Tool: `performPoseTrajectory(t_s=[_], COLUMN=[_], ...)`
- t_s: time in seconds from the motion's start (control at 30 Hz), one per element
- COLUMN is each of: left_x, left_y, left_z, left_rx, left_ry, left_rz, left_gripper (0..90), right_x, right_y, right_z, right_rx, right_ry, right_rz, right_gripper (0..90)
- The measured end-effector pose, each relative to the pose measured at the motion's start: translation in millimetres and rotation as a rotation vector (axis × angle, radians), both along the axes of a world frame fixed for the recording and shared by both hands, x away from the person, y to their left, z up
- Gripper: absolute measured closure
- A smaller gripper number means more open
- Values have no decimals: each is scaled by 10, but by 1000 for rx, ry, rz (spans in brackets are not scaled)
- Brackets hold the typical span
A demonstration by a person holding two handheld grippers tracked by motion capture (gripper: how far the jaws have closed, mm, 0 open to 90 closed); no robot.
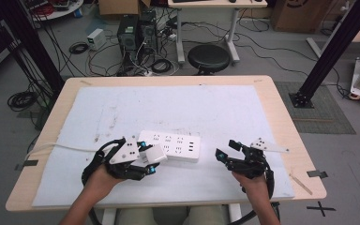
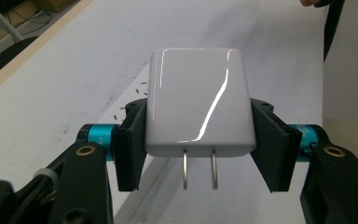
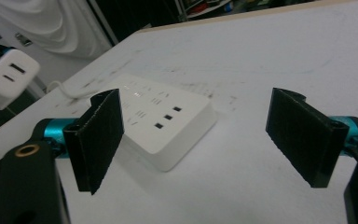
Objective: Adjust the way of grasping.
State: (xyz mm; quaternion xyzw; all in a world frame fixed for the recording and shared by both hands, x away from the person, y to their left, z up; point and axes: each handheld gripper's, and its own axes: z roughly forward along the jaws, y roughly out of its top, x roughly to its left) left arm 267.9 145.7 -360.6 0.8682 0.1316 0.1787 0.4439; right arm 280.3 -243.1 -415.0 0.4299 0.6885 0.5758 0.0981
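The left gripper (image 1: 146,165) has its jaws squeezed on a white charger plug (image 2: 199,102) — its two metal pins (image 2: 199,170) stick out toward the camera. It holds the plug just above the near left end of the white power strip (image 1: 176,146), which lies flat on the white mat (image 1: 225,108) on the counter (image 1: 281,108). The right gripper (image 1: 226,152) is near the strip's right end — its jaws are wide apart and hold nothing.

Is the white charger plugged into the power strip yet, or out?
Out. The white charger sits clamped in the left hand-held gripper, both prongs bare, held above the power strip.
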Motion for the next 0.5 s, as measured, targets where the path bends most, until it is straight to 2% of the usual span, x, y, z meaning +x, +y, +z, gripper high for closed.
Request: performPoseTrajectory(t_s=[0.13,0.17,0.3,0.33,0.4,0.43,0.5], left_x=[-9,-10,-23,-42,-60,-60,-78], left_y=[-57,-72,-118,-165,-198,-198,-233], left_z=[-22,-24,-32,-41,-45,-45,-53], left_rx=[16,20,30,49,64,64,85], left_ry=[-5,-9,-11,-21,-34,-34,-47], left_rz=[-24,-31,-51,-70,-86,-86,-103], left_gripper=[425,424,425,424,424,424,424], right_x=[-24,-39,-48,-60,-60,-60,-64], right_y=[71,119,161,223,264,264,310], right_z=[39,57,71,92,102,102,114], right_rx=[-7,-14,-11,4,18,18,33], right_ry=[-3,-5,-5,13,24,24,49], right_rz=[36,62,91,134,170,170,205], right_gripper=[196,195,195,196,195,195,195])
